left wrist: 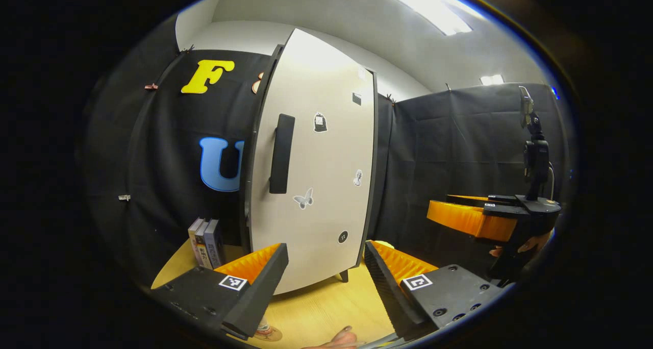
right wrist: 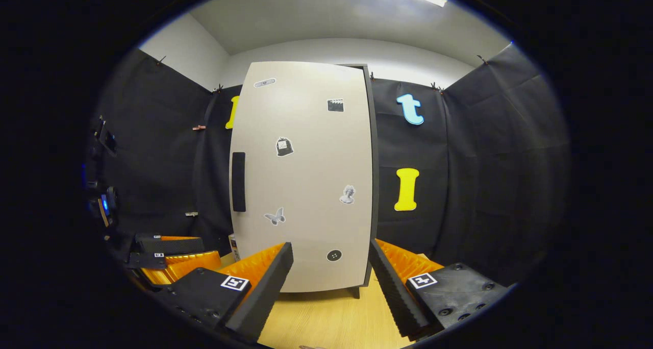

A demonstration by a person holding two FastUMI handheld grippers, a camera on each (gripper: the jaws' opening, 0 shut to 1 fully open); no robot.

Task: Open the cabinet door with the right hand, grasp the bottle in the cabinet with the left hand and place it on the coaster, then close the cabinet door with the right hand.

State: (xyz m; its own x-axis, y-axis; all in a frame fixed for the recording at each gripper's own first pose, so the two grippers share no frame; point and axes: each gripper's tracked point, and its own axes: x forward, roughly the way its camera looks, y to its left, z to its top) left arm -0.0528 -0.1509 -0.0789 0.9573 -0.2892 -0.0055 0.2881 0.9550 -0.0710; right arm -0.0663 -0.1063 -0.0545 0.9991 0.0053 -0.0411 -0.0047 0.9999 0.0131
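Left claw (left wrist: 325, 259): fingers spread wide, nothing held.
Right claw (right wrist: 330, 259): fingers spread wide, nothing held.
Cabinet door (right wrist: 301, 175): nearly shut, ajar at the handle (left wrist: 281, 153) edge.
Surface (right wrist: 331, 318): carries the cabinet.

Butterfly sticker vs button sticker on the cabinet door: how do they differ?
Place: the butterfly sticker sits at mid-height, below the black handle and nearer it; the button sticker sits low, toward the hinge side. Shape: the butterfly sticker is winged and pale grey, the button sticker round and dark. Both lie flat on the same cabinet door.
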